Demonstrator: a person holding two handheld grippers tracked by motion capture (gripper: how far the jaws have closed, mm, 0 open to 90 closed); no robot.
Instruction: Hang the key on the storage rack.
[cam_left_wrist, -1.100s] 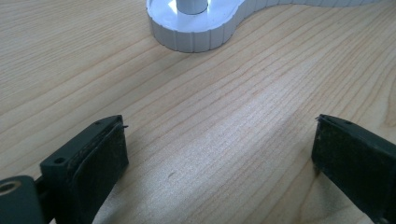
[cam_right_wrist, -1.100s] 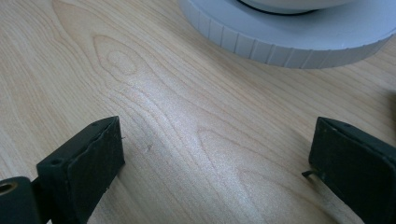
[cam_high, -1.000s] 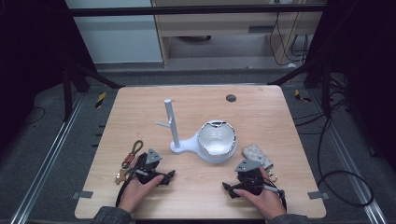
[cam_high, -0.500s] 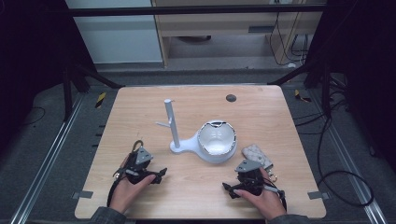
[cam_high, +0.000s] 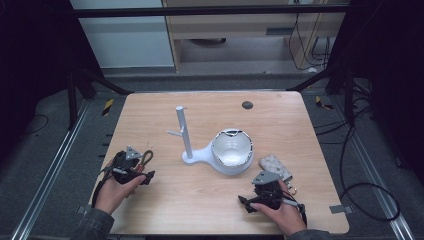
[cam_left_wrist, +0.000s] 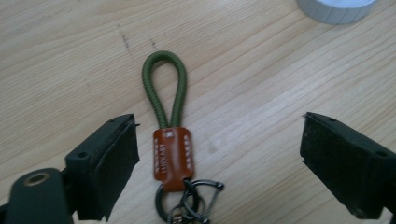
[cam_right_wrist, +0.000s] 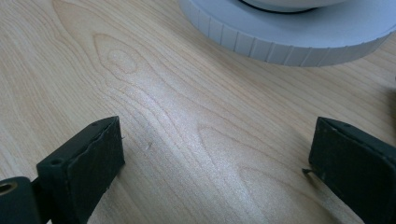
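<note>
A keychain (cam_left_wrist: 171, 154) with a green cord loop, a brown leather tab and metal rings lies flat on the wooden table (cam_high: 210, 200), at the near left in the high view, keychain (cam_high: 147, 157). My left gripper (cam_left_wrist: 218, 135) hovers over it with one jaw on either side. The jaws have just been closing, but the pads do not touch the keychain. In the high view the left gripper (cam_high: 141, 167) sits just beside the loop. My right gripper (cam_high: 247, 198) rests open at the near right, right gripper (cam_right_wrist: 215, 140), over bare wood.
A white stand (cam_high: 186, 132) with an upright post and a bowl-shaped holder (cam_high: 231, 151) stands mid-table; its ribbed base (cam_right_wrist: 289, 39) is just ahead of the right jaws. A patterned pouch (cam_high: 275, 166) lies right of the bowl. A dark round spot (cam_high: 247, 105) marks the far side.
The left hand has moved left and slightly away from the table's near edge, coming over the keychain. The right hand has stayed where it was.
</note>
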